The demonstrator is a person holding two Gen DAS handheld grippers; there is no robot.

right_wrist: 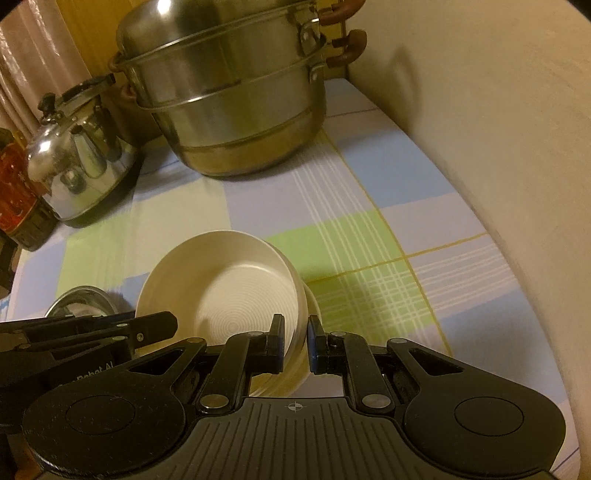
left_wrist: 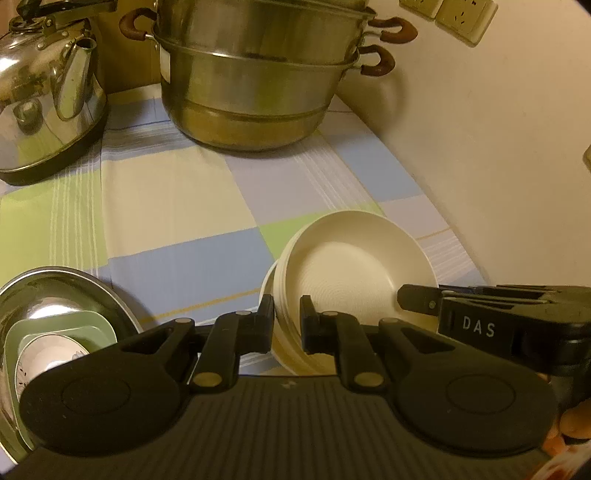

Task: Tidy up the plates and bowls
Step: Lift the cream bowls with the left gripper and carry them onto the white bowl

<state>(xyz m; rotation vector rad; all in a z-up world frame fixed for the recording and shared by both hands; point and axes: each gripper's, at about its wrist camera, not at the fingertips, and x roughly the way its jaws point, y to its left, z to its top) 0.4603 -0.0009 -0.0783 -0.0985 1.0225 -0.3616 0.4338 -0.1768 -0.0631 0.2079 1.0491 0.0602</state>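
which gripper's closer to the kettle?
Left. The left gripper clamps the cream bowls' kettle-side rim; the right gripper clamps the opposite rim, farther from the kettle.

Steamer pot [left_wrist: 255, 77] at tabletop [left_wrist: 177, 206] rear, kettle [left_wrist: 48, 103] to its left. Stacked bowls [left_wrist: 354, 266] front, near wall [left_wrist: 480, 147]; metal bowl [left_wrist: 66, 295] front-left.

I see a cream wall [left_wrist: 480, 147] running along the right edge of a table under a checked cloth [left_wrist: 177, 206] in blue, green and cream. Two sockets [left_wrist: 448, 14] sit high on that wall, a curtain [right_wrist: 26, 66] hangs far left, and the light is dim and yellowish
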